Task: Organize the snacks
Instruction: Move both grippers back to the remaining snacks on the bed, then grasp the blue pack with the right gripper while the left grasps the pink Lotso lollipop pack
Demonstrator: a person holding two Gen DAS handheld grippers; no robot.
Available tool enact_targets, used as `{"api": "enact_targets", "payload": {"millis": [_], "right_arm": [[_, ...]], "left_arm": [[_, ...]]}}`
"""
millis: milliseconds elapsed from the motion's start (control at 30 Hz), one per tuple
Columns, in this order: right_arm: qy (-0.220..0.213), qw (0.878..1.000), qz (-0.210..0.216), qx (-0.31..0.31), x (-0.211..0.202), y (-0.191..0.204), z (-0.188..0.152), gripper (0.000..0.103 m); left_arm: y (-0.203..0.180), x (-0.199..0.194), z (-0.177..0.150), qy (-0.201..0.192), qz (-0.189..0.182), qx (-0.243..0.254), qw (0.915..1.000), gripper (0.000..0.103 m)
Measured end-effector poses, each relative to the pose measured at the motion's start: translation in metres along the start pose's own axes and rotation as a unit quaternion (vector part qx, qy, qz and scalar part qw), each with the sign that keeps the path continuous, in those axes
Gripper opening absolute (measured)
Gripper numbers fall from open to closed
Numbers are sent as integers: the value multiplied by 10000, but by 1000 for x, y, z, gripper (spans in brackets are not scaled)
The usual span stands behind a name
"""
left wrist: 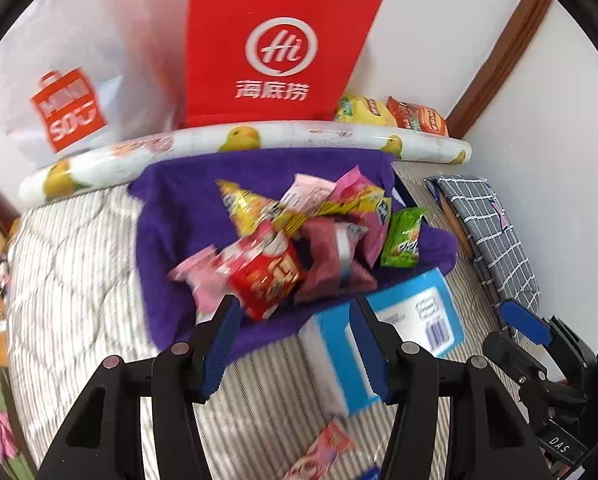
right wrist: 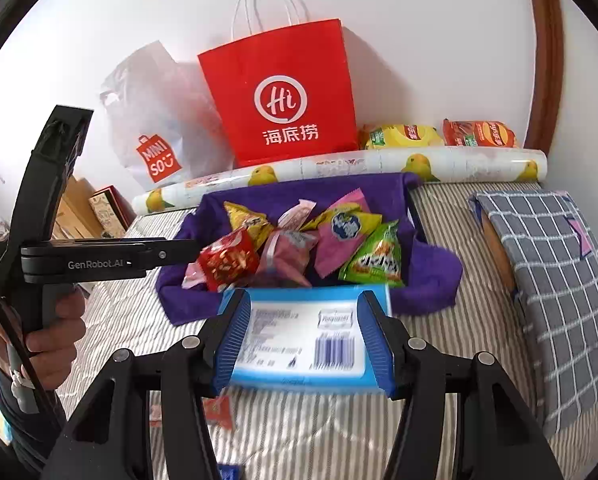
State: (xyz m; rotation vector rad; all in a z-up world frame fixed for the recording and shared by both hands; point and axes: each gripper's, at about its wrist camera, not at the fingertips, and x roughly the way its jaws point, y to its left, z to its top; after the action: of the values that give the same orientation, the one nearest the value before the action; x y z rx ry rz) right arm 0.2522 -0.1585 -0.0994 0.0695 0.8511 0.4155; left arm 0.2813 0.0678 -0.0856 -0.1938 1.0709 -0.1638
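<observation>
Left wrist view: my left gripper (left wrist: 293, 316) parted, nothing between pads, above purple cloth (left wrist: 171, 216). Snack pile (left wrist: 299, 240) on cloth, blurred. Red bag (left wrist: 275, 40) reads "Hi", Chinese characters beneath.

Right wrist view: my right gripper (right wrist: 303, 316) parted, pads flanking blue-and-white box (right wrist: 299, 340) with barcode; contact, can't tell. White bag (right wrist: 159, 128) reads "MINISO". Left gripper's arm reads "GenRobot.AI".

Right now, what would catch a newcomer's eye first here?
The red bag standing against the wall behind the bed. Then the heap of bright snacks on the purple cloth mid-bed, with a blue-and-white box just in front of it.
</observation>
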Motion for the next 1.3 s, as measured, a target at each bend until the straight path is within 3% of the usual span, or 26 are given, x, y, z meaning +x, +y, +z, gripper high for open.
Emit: {"api": "enact_targets", "payload": {"millis": [300, 533, 867, 967, 1100, 1167, 1300], "right_arm": [[211, 9997, -61, -41, -15, 18, -51, 55], [986, 9943, 405, -91, -5, 37, -103, 55], [1454, 9867, 563, -466, 14, 71, -158, 58], [1511, 9857, 471, -583, 22, 77, -167, 58], [1230, 9887, 321, -798, 22, 84, -173, 59], [1106, 9888, 78, -997, 21, 88, -176, 46], [1052, 9890, 119, -1037, 18, 83, -174, 43]], "left_arm": [[23, -30, -45, -116, 129, -336, 9993, 54], [34, -32, -80, -53, 102, -479, 9988, 54], [50, -30, -117, 58, 91, -598, 9982, 54], [52, -28, -124, 81, 70, -593, 9982, 54], [49, -24, -128, 114, 28, -512, 9986, 54], [45, -20, -128, 135, -10, -437, 9990, 54], [29, -10, -127, 221, -94, -171, 9996, 54]]}}
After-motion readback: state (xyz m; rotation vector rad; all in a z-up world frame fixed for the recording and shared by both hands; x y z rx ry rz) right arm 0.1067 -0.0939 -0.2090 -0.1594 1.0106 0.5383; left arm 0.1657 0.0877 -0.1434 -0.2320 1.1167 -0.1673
